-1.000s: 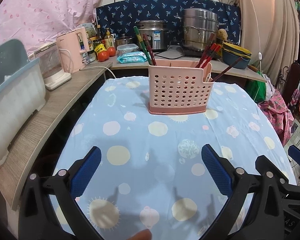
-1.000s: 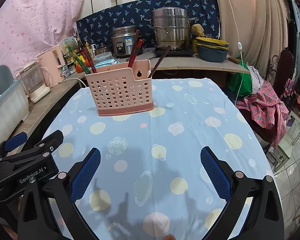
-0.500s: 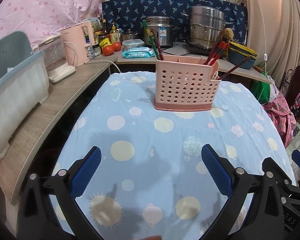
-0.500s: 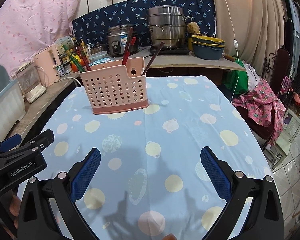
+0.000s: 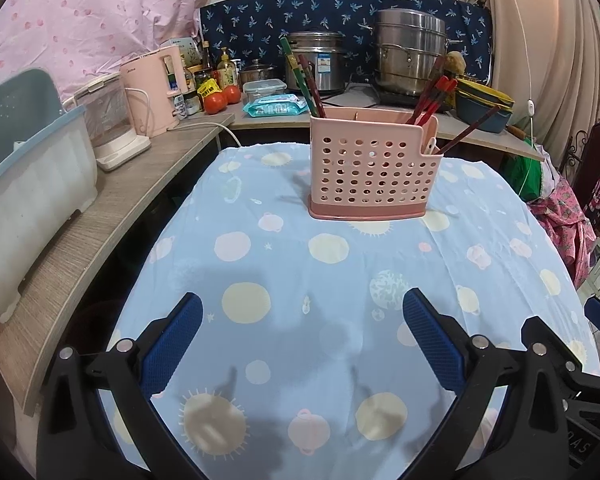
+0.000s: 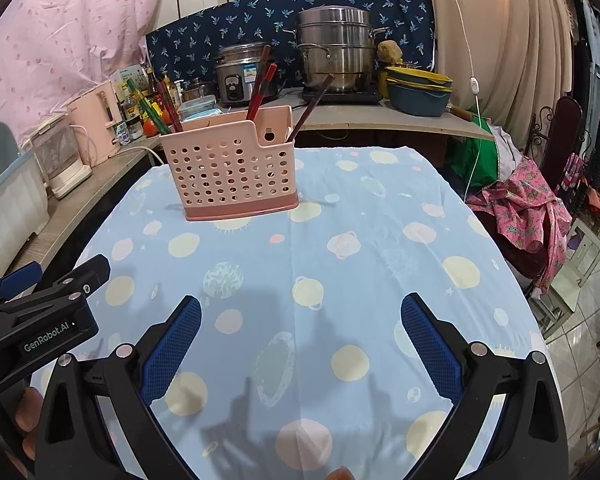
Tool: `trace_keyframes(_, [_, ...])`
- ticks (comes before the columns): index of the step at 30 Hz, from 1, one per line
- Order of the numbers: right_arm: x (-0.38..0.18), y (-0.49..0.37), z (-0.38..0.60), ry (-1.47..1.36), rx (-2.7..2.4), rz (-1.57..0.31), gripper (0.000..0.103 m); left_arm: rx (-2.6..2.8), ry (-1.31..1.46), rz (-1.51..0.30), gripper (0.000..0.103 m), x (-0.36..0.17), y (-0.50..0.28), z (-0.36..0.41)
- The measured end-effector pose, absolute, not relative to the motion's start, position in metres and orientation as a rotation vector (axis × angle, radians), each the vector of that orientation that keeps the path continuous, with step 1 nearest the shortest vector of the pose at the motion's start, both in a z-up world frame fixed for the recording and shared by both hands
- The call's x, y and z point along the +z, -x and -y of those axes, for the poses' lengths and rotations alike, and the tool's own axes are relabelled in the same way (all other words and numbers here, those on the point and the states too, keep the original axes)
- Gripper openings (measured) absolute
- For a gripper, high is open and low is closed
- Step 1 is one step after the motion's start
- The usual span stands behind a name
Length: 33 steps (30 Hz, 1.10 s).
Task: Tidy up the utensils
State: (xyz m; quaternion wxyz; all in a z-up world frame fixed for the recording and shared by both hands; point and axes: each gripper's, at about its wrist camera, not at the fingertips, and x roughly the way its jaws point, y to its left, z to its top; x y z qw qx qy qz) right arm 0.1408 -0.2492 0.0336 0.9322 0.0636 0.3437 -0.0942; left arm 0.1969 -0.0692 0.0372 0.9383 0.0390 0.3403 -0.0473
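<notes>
While both claws hang wide and empty, pink caddy [image 5: 372,172] stands upright ahead on surface [image 5: 284,320], chopsticks [image 5: 432,98] inside; left claw [image 5: 302,338] squarer, right claw [image 6: 300,338] offset.

The pink utensil caddy [image 5: 374,168] hides the lower ends of the chopsticks [image 5: 434,98] inside it. At nine o'clock, the picture's edge crops the dish rack [image 5: 28,184]; bottle labels are unreadable.
</notes>
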Motion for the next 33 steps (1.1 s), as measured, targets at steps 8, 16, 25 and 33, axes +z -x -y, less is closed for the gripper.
trace_keyframes(8, [0.0322, -0.1414, 0.2482, -0.129, -0.193, -0.705, 0.097, -0.089, -0.074, -0.699, 0.096, 0.0371, -0.1983, 0.0671])
trace_keyframes(16, [0.0324, -0.1416, 0.2486, -0.128, -0.193, -0.706, 0.097, -0.090, -0.082, -0.695, 0.096, 0.0379, -0.1978, 0.0667])
trace_keyframes(25, [0.0322, -0.1420, 0.2494, -0.130, -0.195, -0.706, 0.097, -0.092, -0.082, -0.696, 0.096, 0.0382, -0.1979, 0.0678])
trace_keyframes(33, [0.0330, -0.1426, 0.2510, -0.131, -0.196, -0.705, 0.097, -0.093, -0.085, -0.698, 0.096, 0.0375, -0.1975, 0.0682])
